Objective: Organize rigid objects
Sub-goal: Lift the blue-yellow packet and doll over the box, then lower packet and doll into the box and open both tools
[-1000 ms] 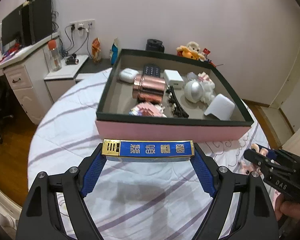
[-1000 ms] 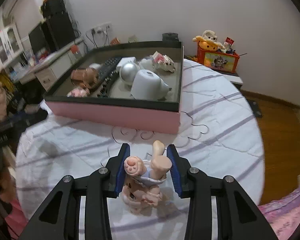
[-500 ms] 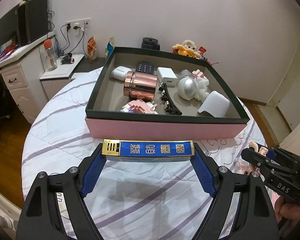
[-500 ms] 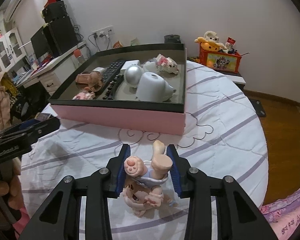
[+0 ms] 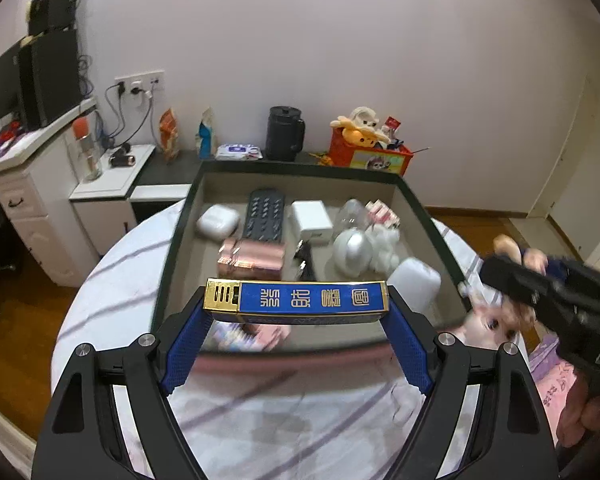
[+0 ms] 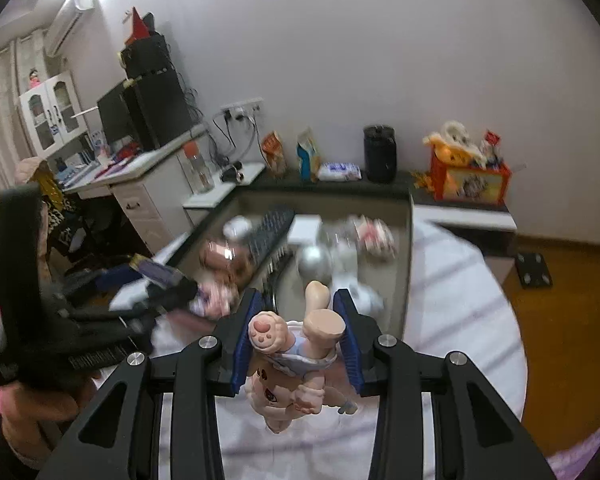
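Note:
My left gripper (image 5: 296, 312) is shut on a blue and gold box (image 5: 297, 300), held crosswise above the near edge of the open tray (image 5: 180, 220). My right gripper (image 6: 296, 334) is shut on a doll figurine (image 6: 292, 364), which hangs head down with its legs up, above the tray's near right corner. The tray (image 6: 407, 248) holds a remote (image 5: 265, 216), a copper tin (image 5: 252, 258), a white earbud case (image 5: 218, 222), a white charger (image 5: 311, 222), a silver ball (image 5: 354, 248) and a white cup (image 5: 414, 284). The right gripper and doll also show in the left wrist view (image 5: 512, 276).
The tray sits on a round table with a striped white cloth (image 5: 112, 280). Behind it stand a black jug (image 5: 285, 134), an orange toy box (image 5: 370, 152) and a white desk (image 5: 32, 184) with monitors. The left gripper shows in the right wrist view (image 6: 160, 284).
Both grippers have lifted and moved forward over the tray with their loads. The doll is off the cloth now. The right gripper has come closer to the left one.

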`<state>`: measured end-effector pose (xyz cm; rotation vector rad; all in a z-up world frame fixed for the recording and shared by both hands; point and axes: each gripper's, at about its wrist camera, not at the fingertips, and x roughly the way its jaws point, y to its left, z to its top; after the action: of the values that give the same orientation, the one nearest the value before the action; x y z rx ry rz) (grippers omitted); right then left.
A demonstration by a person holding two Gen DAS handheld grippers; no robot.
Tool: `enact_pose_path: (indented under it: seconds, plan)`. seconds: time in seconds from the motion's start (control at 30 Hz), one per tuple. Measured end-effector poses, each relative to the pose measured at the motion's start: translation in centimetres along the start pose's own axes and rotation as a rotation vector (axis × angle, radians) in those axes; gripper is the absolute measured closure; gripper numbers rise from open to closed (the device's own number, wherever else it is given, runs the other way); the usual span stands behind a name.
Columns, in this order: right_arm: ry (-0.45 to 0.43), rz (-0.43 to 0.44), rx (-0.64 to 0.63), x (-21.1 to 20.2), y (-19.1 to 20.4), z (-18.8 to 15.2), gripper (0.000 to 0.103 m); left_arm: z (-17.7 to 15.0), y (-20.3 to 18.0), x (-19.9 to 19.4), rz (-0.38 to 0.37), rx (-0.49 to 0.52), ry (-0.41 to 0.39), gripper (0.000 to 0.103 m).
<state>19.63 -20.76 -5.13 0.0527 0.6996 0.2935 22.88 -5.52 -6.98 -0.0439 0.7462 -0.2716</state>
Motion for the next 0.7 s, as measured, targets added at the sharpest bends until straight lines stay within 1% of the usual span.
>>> enact_pose_path:
  seconds: [0.17, 0.33, 0.37, 0.47, 0.53, 0.6, 0.63, 0.67, 0.7]
  plan:
    - [0.0, 0.011, 0.007, 3.3, -1.6, 3.6, 0.065, 1.4, -1.6, 3.1, -0.014, 0.027, 0.026, 0.019]
    - [0.04, 0.026, 0.015, 7.9, -4.2, 6.7, 0.065, 2.4, -2.3, 6.8, -0.003, 0.029, 0.063, 0.019]
    - [0.05, 0.029, 0.01, 8.7, -4.6, 7.1, 0.065, 2.5, -2.3, 7.5, 0.003, 0.025, 0.07, 0.019]
    - [0.084, 0.029, -0.007, 11.1, -5.3, 7.5, 0.065, 3.1, -2.9, 8.7, 0.059, 0.05, 0.059, 0.019]
    - [0.11, 0.035, -0.011, 12.4, -5.6, 7.4, 0.065, 3.4, -2.7, 9.2, 0.067, 0.04, 0.063, 0.019]
    - [0.114, 0.056, -0.006, 12.9, -6.1, 7.4, 0.064, 3.6, -2.4, 10.0, 0.091, 0.028, 0.079, 0.018]
    - [0.125, 0.056, -0.015, 13.3, -6.2, 7.4, 0.064, 3.6, -2.4, 10.4, 0.111, 0.035, 0.08, 0.015]
    - [0.132, 0.037, -0.04, 13.6, -6.0, 7.3, 0.064, 3.7, -2.3, 10.7, 0.134, 0.044, 0.08, 0.012]
    - [0.134, 0.018, -0.051, 13.8, -5.9, 7.3, 0.064, 3.7, -2.2, 11.0, 0.149, 0.048, 0.081, 0.003]
